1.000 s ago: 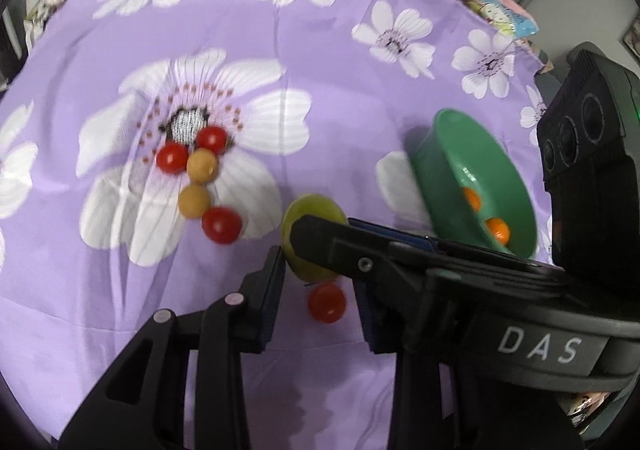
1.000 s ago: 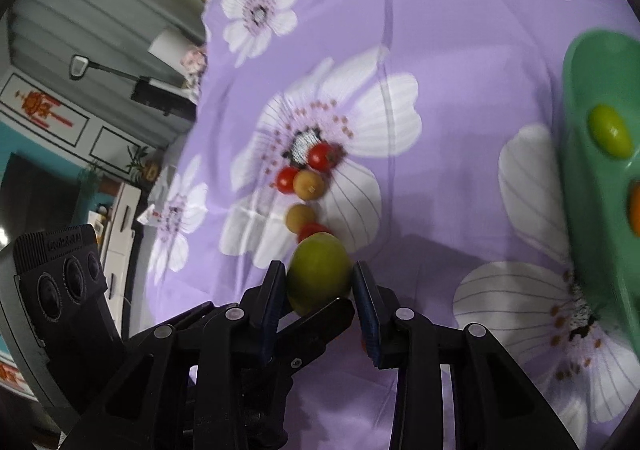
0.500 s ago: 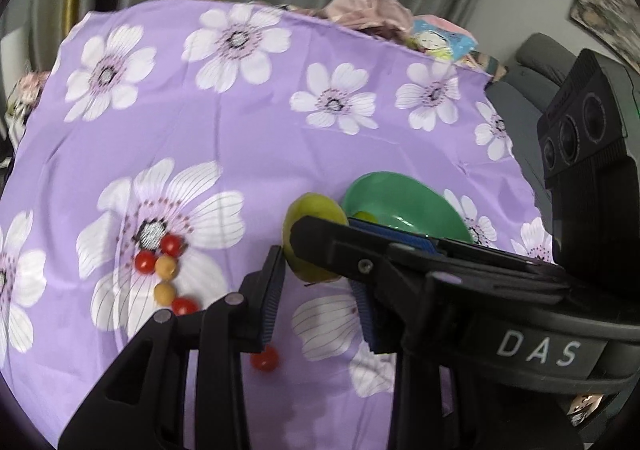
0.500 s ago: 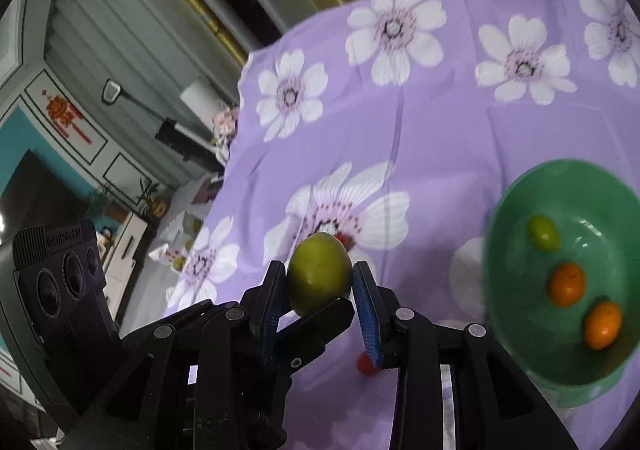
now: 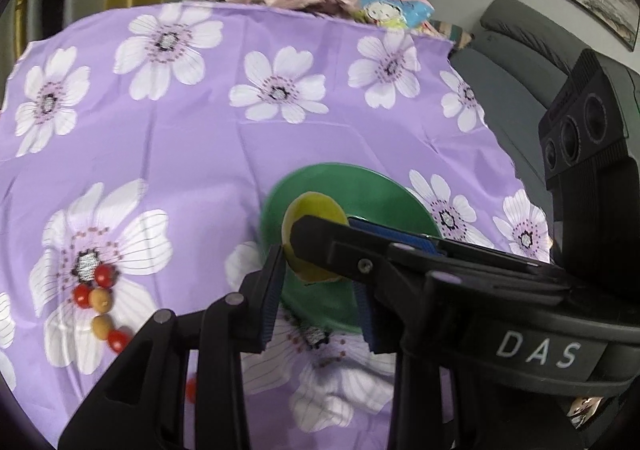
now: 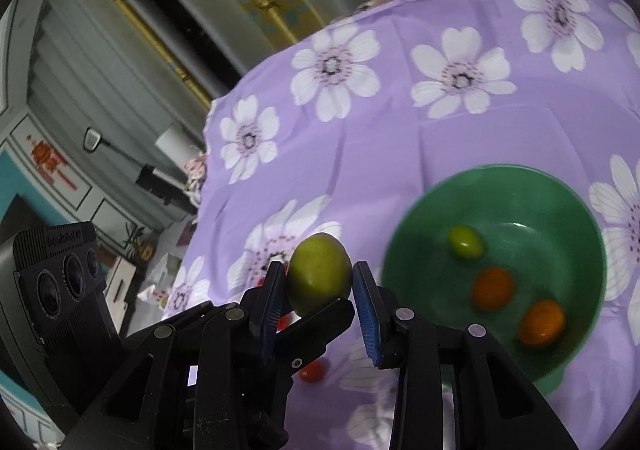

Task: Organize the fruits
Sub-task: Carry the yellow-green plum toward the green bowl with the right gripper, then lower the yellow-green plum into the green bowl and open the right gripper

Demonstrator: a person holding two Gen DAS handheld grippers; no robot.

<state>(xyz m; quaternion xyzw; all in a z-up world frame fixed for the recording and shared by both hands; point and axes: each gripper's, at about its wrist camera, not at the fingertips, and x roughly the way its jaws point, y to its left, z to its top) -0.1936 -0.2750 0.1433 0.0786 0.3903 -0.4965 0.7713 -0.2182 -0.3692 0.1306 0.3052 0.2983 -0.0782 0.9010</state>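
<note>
Green fruit [image 6: 319, 272], round and yellowish, sits pinched between the blue-padded fingers [image 6: 267, 306] of the right gripper [image 6: 320, 296], held up off the purple flowered cloth [image 6: 400, 138] covering the tabletop. In the left-wrist view the same fruit [image 5: 314, 238] shows, w/ the right gripper's finger crossing in front of the left gripper [image 5: 318, 306]; left fingers [image 5: 272, 298] stand a bit apart and seem to grasp nothing of their own, though the overlap makes that hard to confirm.

Step in hand, by the look of it: carrying the fruit to the green bowl [image 6: 496, 186], which sits just right of the gripper in the right-wrist view. Bowl already has a small green fruit [image 6: 465, 242] and two orange ones [image 6: 493, 287] inside. Next move likely calls for shifting the fruit over the bowl's rim, lowering it, then letting go gently so it doesn't bounce out or knock the others.

Around: a cluster of small red and tan fruits [image 5: 98, 292] lies on a white flower print, well apart from the bowl, plus a lone red one [image 6: 313, 372] near the grippers. Pile of fabric and a colourful pouch [image 5: 394, 8] sit at the far edge. Main obstruction is the two grippers crowding each other.
</note>
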